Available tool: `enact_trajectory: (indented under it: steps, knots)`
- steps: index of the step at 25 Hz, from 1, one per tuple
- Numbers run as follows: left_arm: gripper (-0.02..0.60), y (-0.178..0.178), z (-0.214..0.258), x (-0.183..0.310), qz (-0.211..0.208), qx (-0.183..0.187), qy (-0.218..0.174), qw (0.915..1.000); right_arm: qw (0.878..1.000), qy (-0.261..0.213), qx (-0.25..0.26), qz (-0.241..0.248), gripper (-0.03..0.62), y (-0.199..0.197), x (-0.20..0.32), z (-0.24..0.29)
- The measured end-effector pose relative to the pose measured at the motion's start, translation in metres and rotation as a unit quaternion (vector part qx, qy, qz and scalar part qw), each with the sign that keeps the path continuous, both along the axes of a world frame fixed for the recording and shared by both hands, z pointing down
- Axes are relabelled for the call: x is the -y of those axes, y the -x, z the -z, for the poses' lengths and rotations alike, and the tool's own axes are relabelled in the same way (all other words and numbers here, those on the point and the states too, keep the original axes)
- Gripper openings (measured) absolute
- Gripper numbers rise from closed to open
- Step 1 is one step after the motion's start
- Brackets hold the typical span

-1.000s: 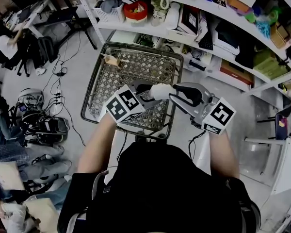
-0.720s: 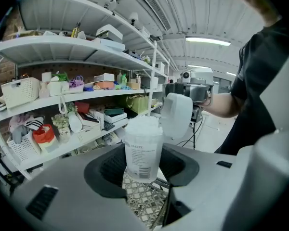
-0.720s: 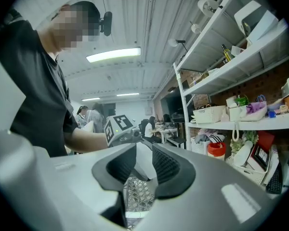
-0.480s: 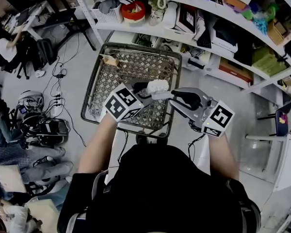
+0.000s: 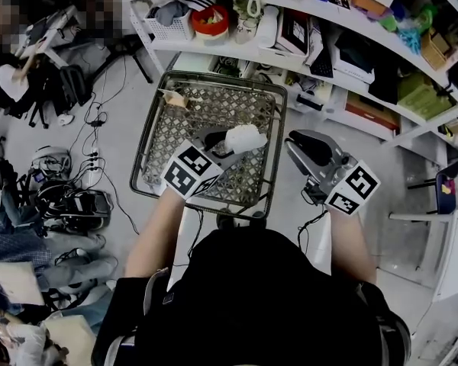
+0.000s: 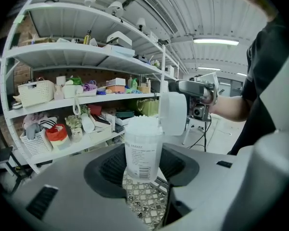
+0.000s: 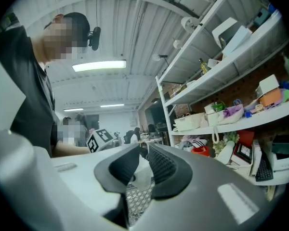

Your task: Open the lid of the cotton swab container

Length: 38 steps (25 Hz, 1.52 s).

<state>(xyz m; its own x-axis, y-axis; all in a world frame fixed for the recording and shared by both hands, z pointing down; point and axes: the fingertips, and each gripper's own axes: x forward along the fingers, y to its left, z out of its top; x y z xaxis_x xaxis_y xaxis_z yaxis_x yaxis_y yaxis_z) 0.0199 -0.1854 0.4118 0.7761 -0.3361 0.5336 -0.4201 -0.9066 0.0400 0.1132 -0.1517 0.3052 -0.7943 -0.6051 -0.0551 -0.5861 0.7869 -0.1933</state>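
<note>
Rightward moves the right gripper [image 5: 296, 142], its jaws just closing to an empty slit; the left gripper [image 5: 220, 145] clamps one clear cylindrical cotton swab container [image 6: 143, 148], its round lid [image 6: 173, 113] flipped up.

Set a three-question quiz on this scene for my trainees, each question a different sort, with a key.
1. True or false: the lid of the cotton swab container stands open.
2. Which gripper holds the container? A left; B right; C neither.
3. Fill in: the container is held above a wire ____.
Key: 1 true. 2 A: the left gripper clamps it; the right gripper, jaws just closing, has nothing between them. 3 basket.
</note>
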Motion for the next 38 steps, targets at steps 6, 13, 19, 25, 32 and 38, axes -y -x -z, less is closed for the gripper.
enact_trajectory:
  steps: [6, 13, 19, 25, 32, 38]
  knots:
    - [0.196, 0.018, 0.009, 0.011, 0.053, -0.016, -0.016, 0.9983, 0.995, 0.008, 0.033, -0.093, 0.009, -0.037, 0.022, 0.004]
    - [0.195, 0.042, 0.007, 0.026, 0.114, -0.029, -0.028, 0.9927, 0.992, 0.029, 0.031, -0.117, 0.009, -0.049, 0.029, -0.007]
    - [0.196, 0.057, 0.004, 0.024, 0.131, -0.029, -0.028, 0.9906, 0.99, 0.055, 0.04, -0.123, 0.009, -0.047, 0.035, -0.024]
    - [0.195, 0.061, -0.016, 0.027, 0.155, -0.04, -0.016, 0.987, 0.989, 0.075, 0.031, -0.121, 0.009, -0.042, 0.032, -0.038]
    - [0.196, 0.039, -0.04, 0.027, 0.145, -0.036, 0.0, 0.9887, 0.984, 0.1, 0.037, -0.143, 0.009, -0.057, 0.027, -0.06]
    - [0.196, 0.027, -0.057, 0.025, 0.139, -0.032, 0.006, 0.9897, 0.979, 0.13, 0.042, -0.152, 0.009, -0.063, 0.019, -0.089]
